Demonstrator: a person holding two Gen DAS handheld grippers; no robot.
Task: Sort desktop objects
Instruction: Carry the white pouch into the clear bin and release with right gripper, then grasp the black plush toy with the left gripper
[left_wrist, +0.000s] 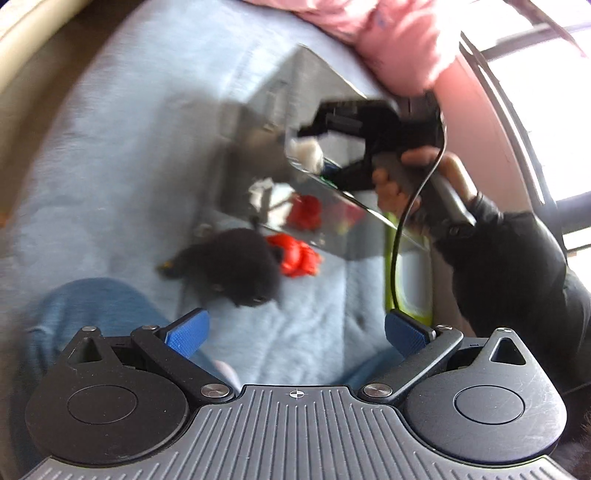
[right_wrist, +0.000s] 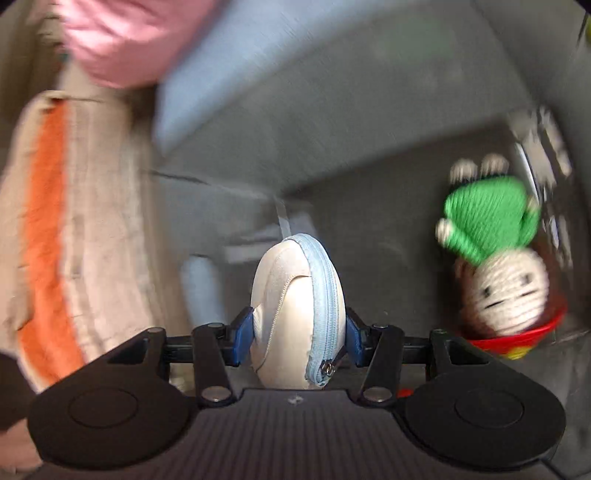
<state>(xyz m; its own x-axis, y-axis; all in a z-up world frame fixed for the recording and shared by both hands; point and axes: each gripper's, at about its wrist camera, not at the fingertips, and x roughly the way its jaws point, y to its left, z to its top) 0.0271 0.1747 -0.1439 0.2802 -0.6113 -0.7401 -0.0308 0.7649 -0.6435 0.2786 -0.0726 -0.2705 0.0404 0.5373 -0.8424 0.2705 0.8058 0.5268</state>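
Two claws are in play. The right gripper (right_wrist: 299, 332) is clenched on a small cream oval zip pouch with a pale blue zipper (right_wrist: 295, 314), pinched across its flat sides between the blue pads (right_wrist: 243, 334). The pouch stands on edge, long axis running straight ahead from the claw, zipper seam facing up and the zip pull nearest the palm. Ahead and below lies the grey inside of a shiny metal box (left_wrist: 266, 110); off to the claw's right sits a knitted doll with a green body and white head (right_wrist: 495, 251), on something red.

The left gripper (left_wrist: 295, 332) hangs released, empty, pads wide apart; ahead of it on the light blue fleece cover (left_wrist: 110, 166) lie a black fuzzy toy (left_wrist: 236, 266) and a red plastic toy (left_wrist: 295, 254), just beside the box.

The pouch is smooth and rounded, so I judge it could squirt forward from the pads, or land on the doll if let go too far right.
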